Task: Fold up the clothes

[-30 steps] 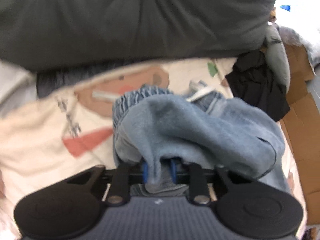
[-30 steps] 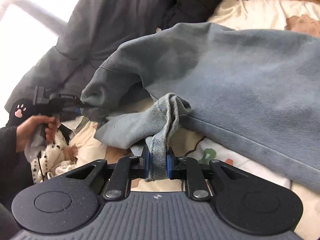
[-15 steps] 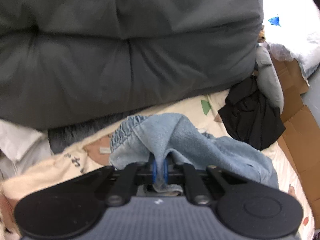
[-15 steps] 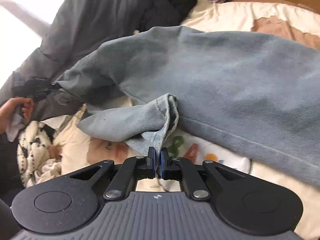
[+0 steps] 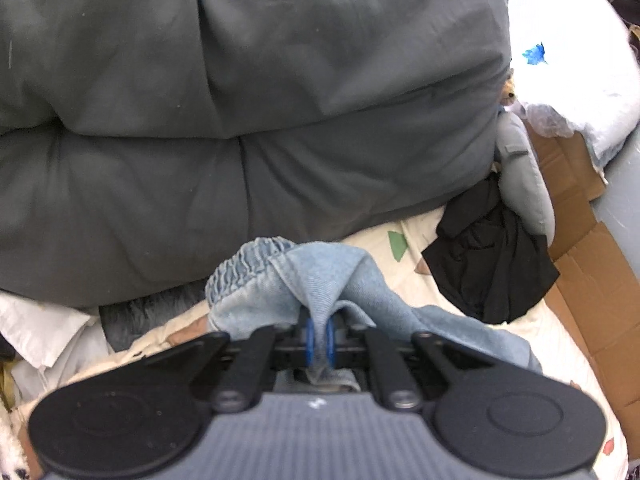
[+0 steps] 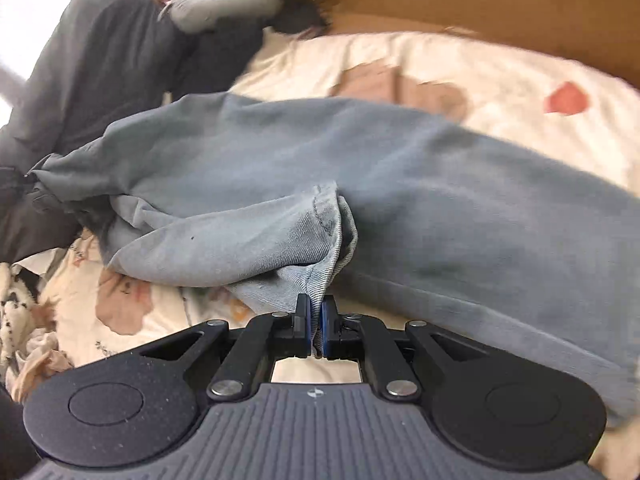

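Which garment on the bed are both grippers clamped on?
The light blue jeans: left gripper and right gripper each pinch their denim. The black garment lies untouched beside the grey duvet.

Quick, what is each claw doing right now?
Left claw: closed on the light blue denim jeans.
Right claw: closed on the same jeans.

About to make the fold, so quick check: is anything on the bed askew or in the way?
The jeans are not flat: one leg is bunched and twisted near the right hand-held gripper, and the waistband is gathered at the left hand-held gripper. A black garment lies crumpled beside the grey duvet. No damage shows.
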Motion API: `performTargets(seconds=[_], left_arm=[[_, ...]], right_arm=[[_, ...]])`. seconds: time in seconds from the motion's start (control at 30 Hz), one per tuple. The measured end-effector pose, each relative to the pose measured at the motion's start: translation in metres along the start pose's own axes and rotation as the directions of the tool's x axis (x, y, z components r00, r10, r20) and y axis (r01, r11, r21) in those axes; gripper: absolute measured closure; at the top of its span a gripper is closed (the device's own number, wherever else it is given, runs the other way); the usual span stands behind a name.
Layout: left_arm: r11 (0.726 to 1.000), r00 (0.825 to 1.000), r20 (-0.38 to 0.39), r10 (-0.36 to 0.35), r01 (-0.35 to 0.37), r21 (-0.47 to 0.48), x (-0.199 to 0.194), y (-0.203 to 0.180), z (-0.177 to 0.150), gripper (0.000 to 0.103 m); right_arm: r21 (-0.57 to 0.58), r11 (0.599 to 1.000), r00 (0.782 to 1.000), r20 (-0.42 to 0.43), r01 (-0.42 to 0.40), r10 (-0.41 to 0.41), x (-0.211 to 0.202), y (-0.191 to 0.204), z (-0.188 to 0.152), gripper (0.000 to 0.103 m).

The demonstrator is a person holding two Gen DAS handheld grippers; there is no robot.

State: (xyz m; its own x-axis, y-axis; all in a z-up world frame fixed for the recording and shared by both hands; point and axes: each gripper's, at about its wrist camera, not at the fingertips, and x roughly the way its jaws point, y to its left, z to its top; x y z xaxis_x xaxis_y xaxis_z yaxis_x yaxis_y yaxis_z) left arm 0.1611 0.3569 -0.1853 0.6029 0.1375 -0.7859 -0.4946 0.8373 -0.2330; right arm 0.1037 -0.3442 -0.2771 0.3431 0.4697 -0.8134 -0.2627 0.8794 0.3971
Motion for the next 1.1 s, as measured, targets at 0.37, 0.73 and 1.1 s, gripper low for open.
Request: performTargets(seconds=[0.37, 0.73, 1.1], left_arm=[[1.000, 0.999, -0.032, -0.015, 0.015, 0.009, -0.008, 0.001, -0.005, 0.097], [0.998, 0.988, -0.148, -0.052, 0.049, -0.025, -0.014, 0.003, -0.053, 0.097], [0.996, 0.956, -0.284, -0.073, 0.055, -0.071, -0.012, 0.018, -0.117, 0.097]], right_arm=[[0.068, 0.971, 0.972, 0.041, 0.228, -0.231, -0.085, -0.046, -0.018, 0.100], [0.166, 0.892, 0.902, 0.029, 0.420, -0.430, -0.161, -0.085, -0.058, 0.101], [0.235, 0.830, 0.858, -0.036, 0.505, -0.512, -0.198, -0.093, -0.104, 0.101]])
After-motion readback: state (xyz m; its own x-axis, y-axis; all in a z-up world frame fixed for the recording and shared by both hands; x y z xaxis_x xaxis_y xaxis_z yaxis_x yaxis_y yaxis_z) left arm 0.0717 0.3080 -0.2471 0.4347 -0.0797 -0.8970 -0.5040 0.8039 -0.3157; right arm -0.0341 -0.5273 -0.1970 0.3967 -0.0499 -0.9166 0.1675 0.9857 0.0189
